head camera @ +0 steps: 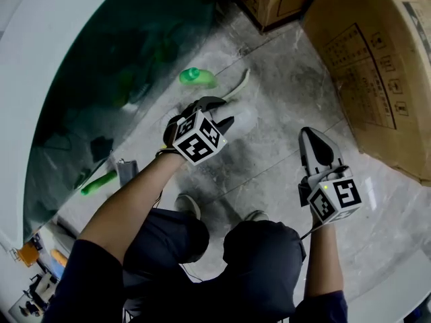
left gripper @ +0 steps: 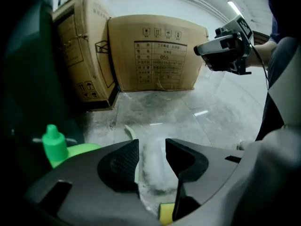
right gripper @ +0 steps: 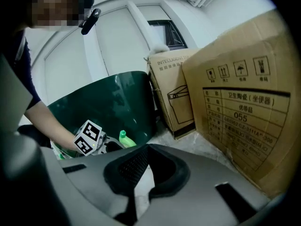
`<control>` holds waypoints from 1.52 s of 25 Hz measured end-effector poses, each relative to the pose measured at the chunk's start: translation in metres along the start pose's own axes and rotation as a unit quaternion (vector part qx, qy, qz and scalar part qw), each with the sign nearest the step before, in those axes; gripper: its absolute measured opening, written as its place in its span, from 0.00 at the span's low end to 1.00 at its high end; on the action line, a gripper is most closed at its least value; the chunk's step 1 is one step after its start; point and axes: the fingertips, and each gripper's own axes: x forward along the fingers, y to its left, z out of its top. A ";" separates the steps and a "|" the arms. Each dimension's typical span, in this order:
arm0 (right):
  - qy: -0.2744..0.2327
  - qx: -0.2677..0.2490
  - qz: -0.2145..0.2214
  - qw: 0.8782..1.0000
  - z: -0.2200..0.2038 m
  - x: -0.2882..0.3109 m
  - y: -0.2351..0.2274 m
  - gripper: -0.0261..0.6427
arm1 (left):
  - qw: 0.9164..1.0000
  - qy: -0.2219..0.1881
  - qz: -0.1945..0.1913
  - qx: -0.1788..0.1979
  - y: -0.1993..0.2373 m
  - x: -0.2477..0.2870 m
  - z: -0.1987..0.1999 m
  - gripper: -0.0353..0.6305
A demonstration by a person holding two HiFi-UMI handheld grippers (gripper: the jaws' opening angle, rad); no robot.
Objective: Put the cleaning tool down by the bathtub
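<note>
By the bathtub [head camera: 101, 66]: cleaning tool [head camera: 242, 118] lies on the floor, right of a green bottle [head camera: 195, 77]
Left gripper [head camera: 219, 112]: jaws spread wide above it, not touching
Right gripper [head camera: 315, 140]: jaws together, empty
Next move: lift straight clear, leaving the tool undisturbed

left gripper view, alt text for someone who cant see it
The left gripper stands open over a white fluffy cleaning tool lying on the floor. A green bottle sits left, by the bathtub; cardboard boxes and the right gripper beyond.
</note>
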 end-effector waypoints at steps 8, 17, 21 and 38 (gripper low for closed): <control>0.003 -0.014 -0.014 1.000 0.099 -0.063 0.064 0.05 | 0.999 -0.047 0.020 0.008 0.005 -0.137 0.061 0.34; -0.008 -0.031 -0.010 0.999 0.238 -0.150 0.147 0.05 | 0.993 -0.103 0.053 -0.015 -0.008 -0.324 0.153 0.34; -0.018 -0.047 -0.003 0.999 0.305 -0.198 0.185 0.05 | 0.989 -0.131 0.067 -0.017 -0.023 -0.414 0.197 0.34; -0.077 -0.065 0.020 0.995 0.465 -0.353 0.314 0.05 | 0.960 -0.241 0.119 -0.074 -0.102 -0.685 0.307 0.34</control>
